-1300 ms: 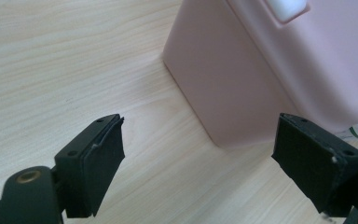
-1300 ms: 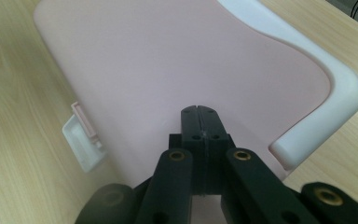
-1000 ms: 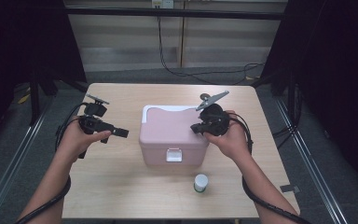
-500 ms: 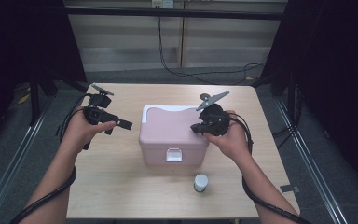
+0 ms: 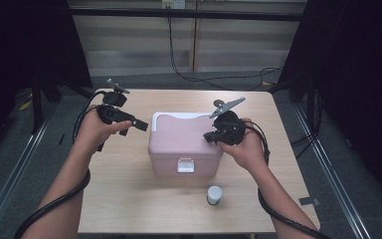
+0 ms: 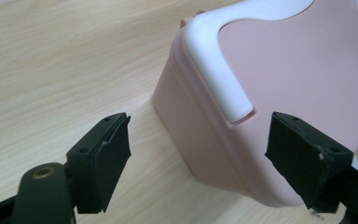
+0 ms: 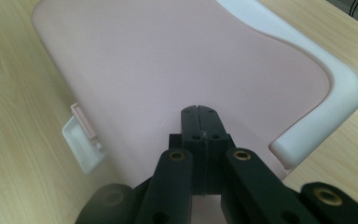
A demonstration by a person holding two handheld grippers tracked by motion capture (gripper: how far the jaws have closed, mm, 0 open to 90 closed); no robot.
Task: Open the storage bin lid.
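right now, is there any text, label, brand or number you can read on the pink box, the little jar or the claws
None can be read.
Pink box: plain lid, white handle and white latch carry no print in the three views.
Small jar: white cap, greenish label band too small and blurred to read.
Left claw and right claw: bare black, no marking visible.

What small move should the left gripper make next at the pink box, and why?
Probably ease the left gripper across to the white handle at the box's near end. Its jaws stand open, clear of the box, with that handle end just ahead between them, while the right gripper, shut, rests on the lid as if steadying it.
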